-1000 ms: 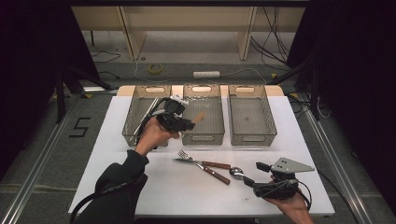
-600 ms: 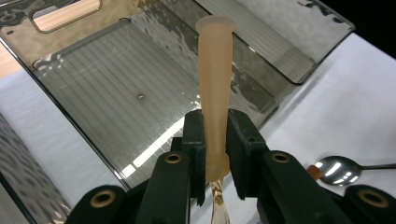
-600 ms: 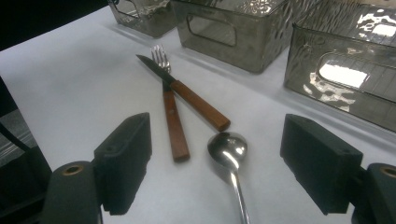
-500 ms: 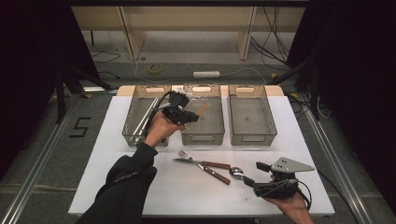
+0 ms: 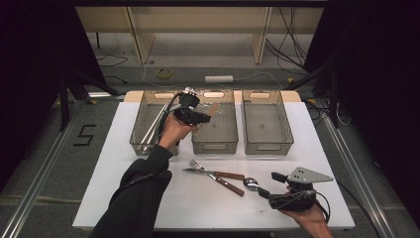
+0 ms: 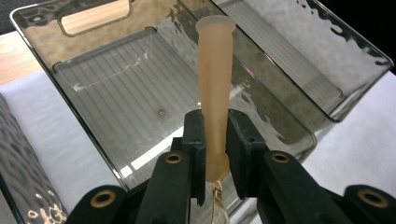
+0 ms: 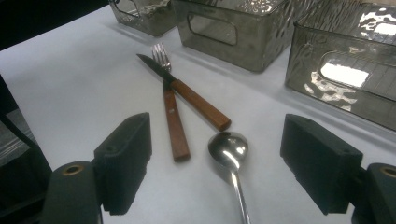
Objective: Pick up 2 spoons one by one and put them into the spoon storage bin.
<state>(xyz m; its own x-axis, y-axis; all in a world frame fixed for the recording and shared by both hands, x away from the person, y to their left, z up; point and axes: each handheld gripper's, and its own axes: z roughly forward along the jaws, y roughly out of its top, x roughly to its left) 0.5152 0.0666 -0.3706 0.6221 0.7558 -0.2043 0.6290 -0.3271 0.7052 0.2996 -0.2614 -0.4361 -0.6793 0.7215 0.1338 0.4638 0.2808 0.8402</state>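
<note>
Pale wooden handle (image 6: 215, 88) pinched in left gripper (image 6: 215, 140) fingers above middle bin (image 6: 93, 28); right gripper (image 7: 217, 163) fingers wide apart.

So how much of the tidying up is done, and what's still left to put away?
Done: the left bin already has long utensils in it. In hand: the left gripper is shut on a wooden handle over the middle bin. Left: the fork, knife and spoon lie on the table by the open right gripper. The right bin looks empty.
</note>
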